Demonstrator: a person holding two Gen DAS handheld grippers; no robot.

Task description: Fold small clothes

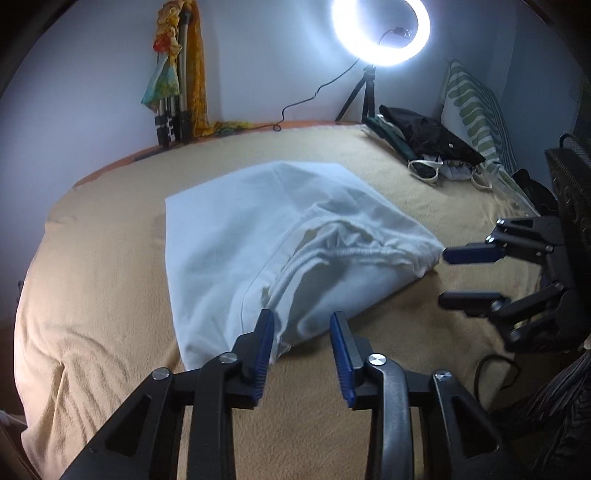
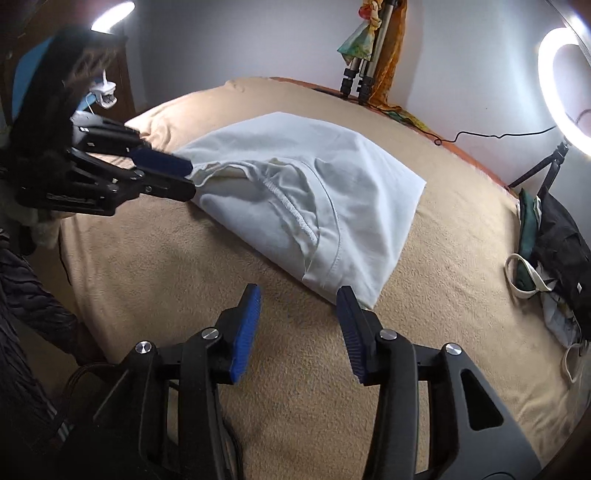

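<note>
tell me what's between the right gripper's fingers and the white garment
Only bare tan blanket, seen in the right wrist view: the right gripper is open just short of the white garment.

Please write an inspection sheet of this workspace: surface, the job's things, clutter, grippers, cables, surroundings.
Surface: bed with tan blanket, slightly wrinkled.
Job's things: white garment lying partly folded mid-bed, hem bunched toward the near edge.
Clutter: dark clothes pile with white straps at the far corner, against a green-patterned pillow.
Grippers: left gripper open, one finger over the garment's near corner; right gripper open, holding nothing, beside another corner.
Cables: black cable runs from the ring light along the bed edge.
Surroundings: folded tripod draped with colourful cloth, pale wall.
</note>
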